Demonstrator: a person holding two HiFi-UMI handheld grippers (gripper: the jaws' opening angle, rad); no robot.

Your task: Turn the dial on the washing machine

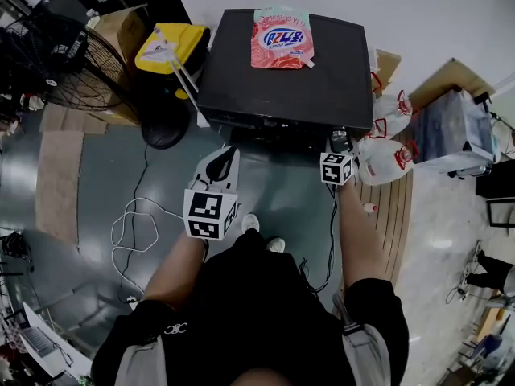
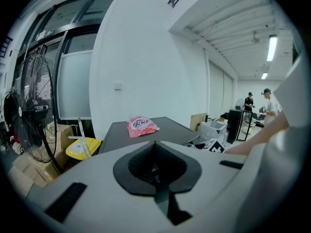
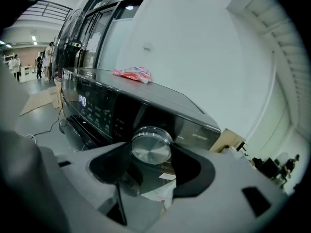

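Note:
The black washing machine stands in front of me, and a pink detergent pouch lies on its lid. In the right gripper view its silver dial sits on the dark control panel, held between the jaws. My right gripper is at the machine's front right corner, and its jaws touch both sides of the dial. My left gripper hangs shut in the air short of the machine's front, holding nothing. The left gripper view looks over the lid towards the pouch.
A standing fan and a yellow object are to the left of the machine. White plastic bags and cardboard lie to its right. A white cable loops on the floor at the left. People stand far off.

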